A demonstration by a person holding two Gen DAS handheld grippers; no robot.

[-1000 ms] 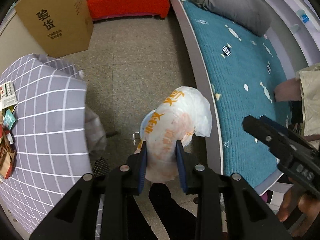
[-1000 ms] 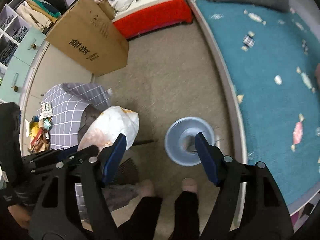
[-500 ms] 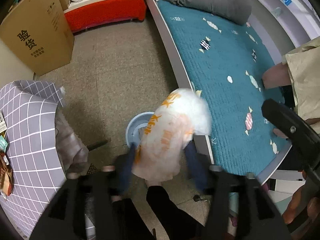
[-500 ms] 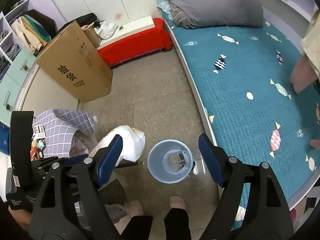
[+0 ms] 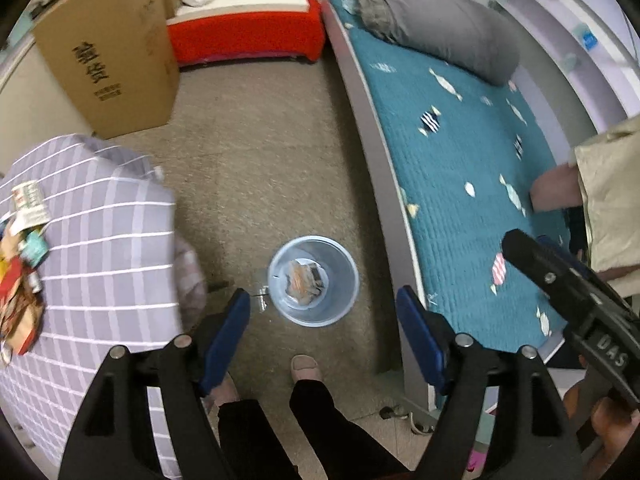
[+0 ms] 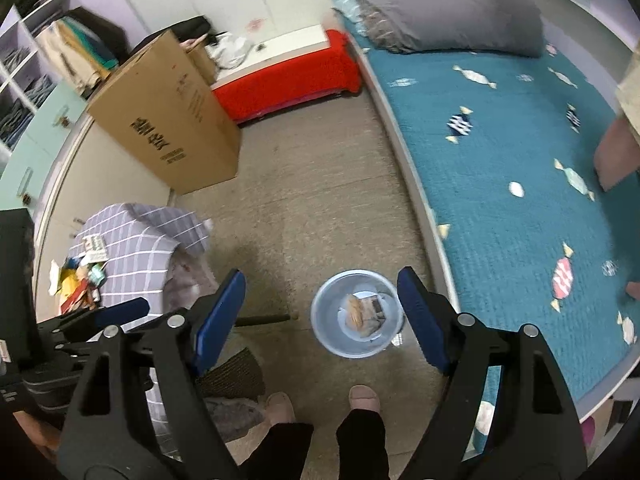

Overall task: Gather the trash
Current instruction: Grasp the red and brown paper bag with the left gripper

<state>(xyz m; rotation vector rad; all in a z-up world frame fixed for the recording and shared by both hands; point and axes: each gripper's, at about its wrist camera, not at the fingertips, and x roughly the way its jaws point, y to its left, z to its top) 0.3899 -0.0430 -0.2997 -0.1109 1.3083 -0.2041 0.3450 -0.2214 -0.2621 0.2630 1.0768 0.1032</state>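
A pale blue waste bin (image 5: pixel 344 300) stands on the floor beside the bed, seen from above. Crumpled trash (image 5: pixel 304 280) with orange and white wrapping lies at its bottom. My left gripper (image 5: pixel 322 298) hangs high above the bin, its jaws opening, with nothing between its fingers. The right wrist view shows the same bin (image 6: pixel 320 316) with the trash (image 6: pixel 362 312) inside. My right gripper (image 6: pixel 320 280) is open and empty above it. The left gripper (image 6: pixel 120 314) shows at the left there.
A table under a grey checked cloth (image 5: pixel 100 240) carries packets (image 5: pixel 20 280) at its left edge. The teal bed (image 5: pixel 460 160) runs along the right. A cardboard box (image 5: pixel 108 52) and a red bench (image 5: pixel 248 36) stand farther off. The person's feet (image 5: pixel 306 368) are near the bin.
The left gripper let go of the white orange-printed bag, which is no longer between its jaws. Both grippers rose, and the bin looks smaller and farther below.
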